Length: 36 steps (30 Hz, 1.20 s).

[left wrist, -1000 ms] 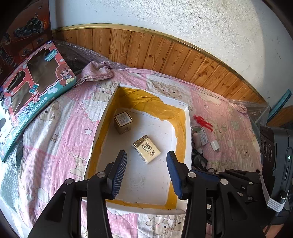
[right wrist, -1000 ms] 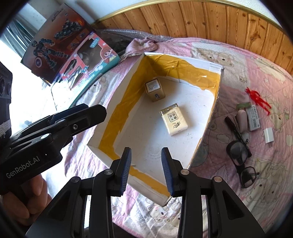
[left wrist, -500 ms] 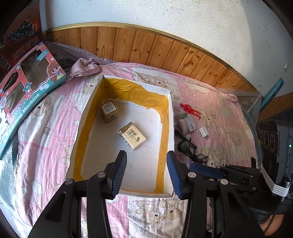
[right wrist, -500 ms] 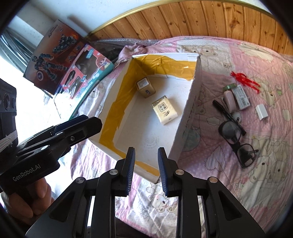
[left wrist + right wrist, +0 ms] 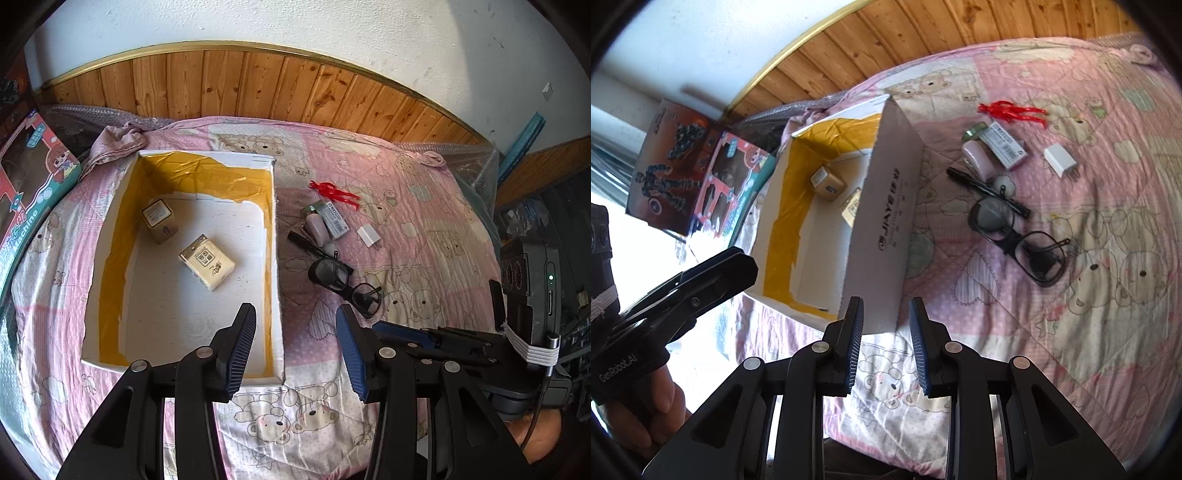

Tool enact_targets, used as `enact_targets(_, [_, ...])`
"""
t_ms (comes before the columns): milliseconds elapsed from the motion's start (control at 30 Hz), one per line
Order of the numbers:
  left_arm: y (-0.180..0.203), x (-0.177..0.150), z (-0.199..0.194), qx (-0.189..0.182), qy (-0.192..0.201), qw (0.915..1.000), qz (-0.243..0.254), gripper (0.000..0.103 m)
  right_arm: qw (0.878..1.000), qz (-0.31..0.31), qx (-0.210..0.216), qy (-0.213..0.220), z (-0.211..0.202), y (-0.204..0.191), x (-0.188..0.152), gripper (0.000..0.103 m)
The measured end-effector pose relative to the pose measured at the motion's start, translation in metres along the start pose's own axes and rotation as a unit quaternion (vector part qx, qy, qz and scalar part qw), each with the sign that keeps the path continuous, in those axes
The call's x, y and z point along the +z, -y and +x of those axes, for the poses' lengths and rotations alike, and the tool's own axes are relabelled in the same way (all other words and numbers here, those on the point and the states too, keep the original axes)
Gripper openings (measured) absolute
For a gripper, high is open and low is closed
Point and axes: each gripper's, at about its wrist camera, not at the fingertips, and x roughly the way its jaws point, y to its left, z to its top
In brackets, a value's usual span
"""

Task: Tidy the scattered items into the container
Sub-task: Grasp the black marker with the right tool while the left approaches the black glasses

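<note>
A white box [image 5: 275, 258] [image 5: 886, 206] with yellow-taped inner walls lies on the pink bedspread and holds two small cartons [image 5: 207, 262] [image 5: 159, 221]. To its right lie black glasses [image 5: 341, 280] [image 5: 1019, 232], a black pen [image 5: 314, 247] [image 5: 986, 188], a pink case [image 5: 317, 229] [image 5: 977, 158], a labelled packet [image 5: 334, 219] [image 5: 1004, 146], a white charger plug [image 5: 369, 236] [image 5: 1060, 160] and a red plastic piece [image 5: 334, 192] [image 5: 1012, 110]. My left gripper [image 5: 295, 347] hangs open above the box's near right corner. My right gripper [image 5: 886, 347] is open and empty, just in front of the box's near corner.
Toy boxes [image 5: 26, 192] [image 5: 698, 173] lean at the bed's left edge. A wooden panel wall [image 5: 258, 88] runs behind the bed. A crumpled cloth [image 5: 118, 144] lies behind the box. Bubble wrap [image 5: 472, 162] lies at the bed's right. A hand [image 5: 639, 410] holds the left gripper.
Both grippers have swung right, so the box now sits further left and the scattered items are nearer the centre. The right gripper's fingers stand slightly wider than half a second ago.
</note>
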Motion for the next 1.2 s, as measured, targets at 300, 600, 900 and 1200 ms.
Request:
enact_targets(300, [0.053, 0.006, 0.034, -0.028, -0.037, 0.9978, 0.048, 0.047, 0.997, 0.07, -0.015, 0.012, -0.009, 0.061, -0.007, 0.027])
enact_targets(600, [0.079, 0.011, 0.1, -0.054, -0.098, 0.9934, 0.026, 0.047, 0.994, 0.094, -0.043, 0.019, -0.011, 0.108, 0.0, 0.029])
enact_targets(900, [0.068, 0.013, 0.179, -0.039, -0.14, 0.986, -0.081, 0.049, 0.997, 0.037, -0.07, 0.019, -0.004, 0.136, 0.057, 0.03])
enact_targets(1200, [0.051, 0.001, 0.206, 0.005, -0.155, 0.9809, -0.118, 0.049, 0.99, -0.11, -0.069, -0.062, 0.082, 0.117, 0.104, 0.03])
